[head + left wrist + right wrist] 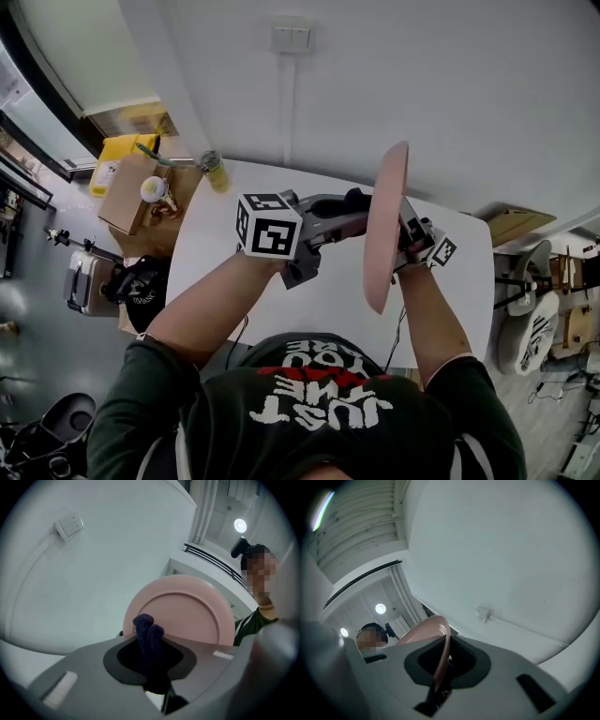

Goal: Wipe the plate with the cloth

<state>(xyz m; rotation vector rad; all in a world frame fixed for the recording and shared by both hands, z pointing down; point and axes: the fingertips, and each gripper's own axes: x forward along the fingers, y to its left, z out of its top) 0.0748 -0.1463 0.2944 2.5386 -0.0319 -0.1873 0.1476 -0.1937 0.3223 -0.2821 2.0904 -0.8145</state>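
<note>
The right hand-held gripper (409, 246) grips the pink plate (386, 225) by its edge. The left hand-held gripper (358, 216) squeezes a dark cloth (149, 639) right by the plate.

The head view is softly and evenly lit with a cool cast. The white table (211, 225) is bright at centre, the floor (37, 309) from 7 to 9 o'clock is dim, and shadows are faint. Both gripper views are fisheye circles ringed in black, with straight lines bowing toward the rim and the near foreground at 6 o'clock out of focus. A round ceiling lamp (240, 525) flares at 1 o'clock in the left gripper view, two smaller lamps (380, 608) glow at 9 o'clock in the right, and the plate (187, 609) shows no glare.
</note>
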